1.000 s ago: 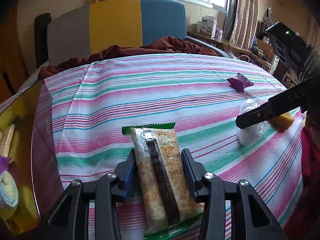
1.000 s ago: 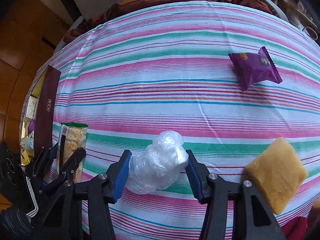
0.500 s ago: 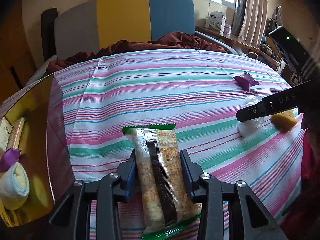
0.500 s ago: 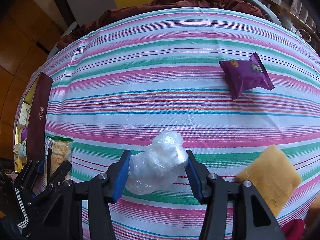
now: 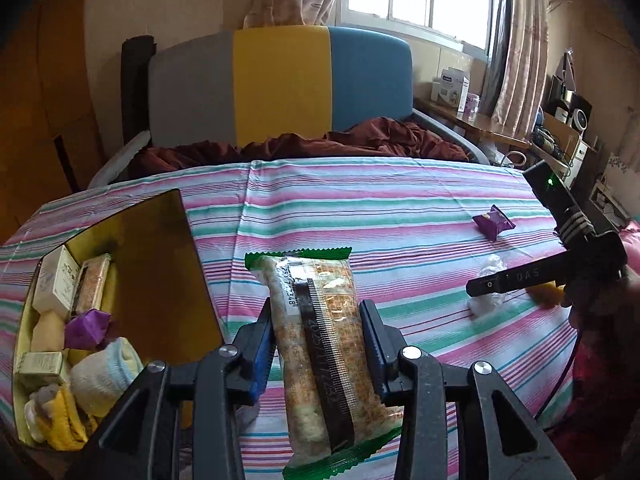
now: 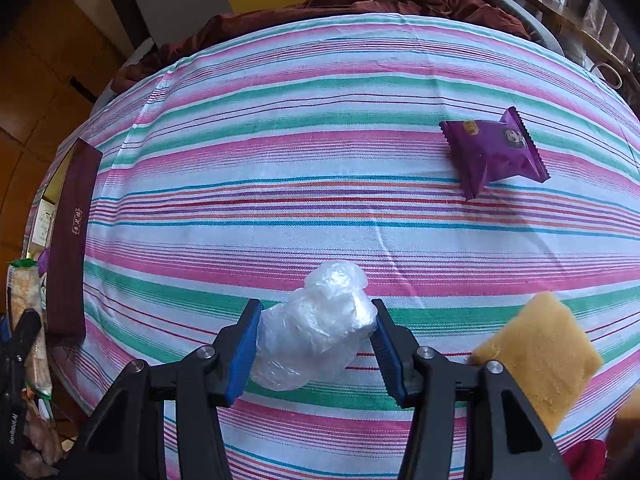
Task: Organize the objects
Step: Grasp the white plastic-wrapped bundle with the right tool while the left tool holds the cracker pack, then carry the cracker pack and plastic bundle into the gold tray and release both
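The cracker packet [image 5: 320, 344], centre frame, is clamped at mid-length by the left gripper [image 5: 318, 344], fingers narrowly parted; its long ends could sag or snag the box [image 5: 188, 264] at lower left. The right gripper [image 6: 316, 344] brackets the plastic wad [image 6: 316, 328], grip uncertain.

Green-edged cracker packet [image 5: 320, 344] clamped upright, crumpled clear plastic [image 6: 316, 324], purple sachet [image 6: 494, 152], on striped cloth

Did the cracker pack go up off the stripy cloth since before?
Yes. The cracker pack, pinched in the left tongs, rose from the stripy cloth and swung toward the yellow box.
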Demonstrator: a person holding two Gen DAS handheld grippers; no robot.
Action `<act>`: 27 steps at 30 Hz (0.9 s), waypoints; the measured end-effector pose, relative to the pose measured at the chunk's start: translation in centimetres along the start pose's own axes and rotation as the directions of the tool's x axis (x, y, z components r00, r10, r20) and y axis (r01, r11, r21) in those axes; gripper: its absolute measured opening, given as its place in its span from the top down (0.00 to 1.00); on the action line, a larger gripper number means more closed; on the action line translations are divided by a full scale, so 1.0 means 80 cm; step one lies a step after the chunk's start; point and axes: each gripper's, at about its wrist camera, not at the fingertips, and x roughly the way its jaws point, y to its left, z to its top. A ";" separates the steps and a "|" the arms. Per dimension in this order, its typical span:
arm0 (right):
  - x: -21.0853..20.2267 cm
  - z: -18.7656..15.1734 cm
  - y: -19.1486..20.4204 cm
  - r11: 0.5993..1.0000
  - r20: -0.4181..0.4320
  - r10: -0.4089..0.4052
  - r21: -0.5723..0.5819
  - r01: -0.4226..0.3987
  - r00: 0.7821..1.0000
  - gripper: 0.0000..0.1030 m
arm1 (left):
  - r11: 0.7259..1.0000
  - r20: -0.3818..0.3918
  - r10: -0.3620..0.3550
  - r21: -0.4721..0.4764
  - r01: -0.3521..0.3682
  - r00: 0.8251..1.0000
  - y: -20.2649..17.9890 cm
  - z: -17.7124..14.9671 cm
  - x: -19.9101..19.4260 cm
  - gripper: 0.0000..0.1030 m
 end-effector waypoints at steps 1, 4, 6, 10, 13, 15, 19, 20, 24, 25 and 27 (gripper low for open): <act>0.001 0.000 0.001 1.000 -0.001 -0.005 -0.004 0.005 1.000 0.48 | 1.000 0.005 0.008 -0.006 -0.008 1.000 0.005 0.000 -0.005 0.61; 0.002 0.000 0.004 1.000 0.000 -0.023 -0.020 0.023 1.000 0.48 | 0.999 0.015 0.028 -0.029 -0.027 1.000 0.022 0.000 -0.017 0.61; 0.003 0.000 0.007 0.999 0.003 -0.039 -0.034 0.039 0.999 0.48 | 0.998 0.023 0.046 -0.040 -0.045 0.999 0.034 -0.001 -0.025 0.61; 0.007 0.001 0.017 0.995 0.015 -0.077 -0.067 0.078 0.997 0.48 | 0.994 0.026 0.086 -0.073 -0.084 0.996 0.060 -0.004 -0.036 0.61; 0.009 0.000 0.025 0.989 0.023 -0.112 -0.097 0.114 0.993 0.48 | 0.989 0.027 0.116 -0.097 -0.113 0.993 0.081 -0.007 -0.043 0.61; 0.011 -0.001 0.031 0.982 0.032 -0.139 -0.121 0.142 0.990 0.48 | 0.984 0.030 0.136 -0.118 -0.132 0.990 0.095 -0.010 -0.048 0.61; 0.020 0.000 0.048 0.972 0.047 -0.174 -0.151 0.179 0.984 0.48 | 0.974 0.023 0.165 -0.161 -0.159 0.986 0.124 -0.015 -0.055 0.61; 0.021 -0.001 0.050 0.970 0.050 -0.181 -0.158 0.187 0.982 0.48 | 0.972 0.021 0.172 -0.168 -0.166 0.985 0.131 -0.017 -0.056 0.61; 0.023 -0.001 0.059 0.960 0.060 -0.208 -0.177 0.216 0.976 0.49 | 0.961 0.008 0.194 -0.202 -0.188 0.981 0.159 -0.026 -0.061 0.61; 0.023 -0.002 0.060 0.959 0.062 -0.214 -0.178 0.222 0.975 0.49 | 0.958 0.005 0.201 -0.209 -0.195 0.980 0.166 -0.027 -0.061 0.61; 0.023 -0.003 0.063 0.955 0.067 -0.229 -0.176 0.237 0.971 0.49 | 0.953 -0.002 0.206 -0.226 -0.202 0.978 0.178 -0.032 -0.062 0.61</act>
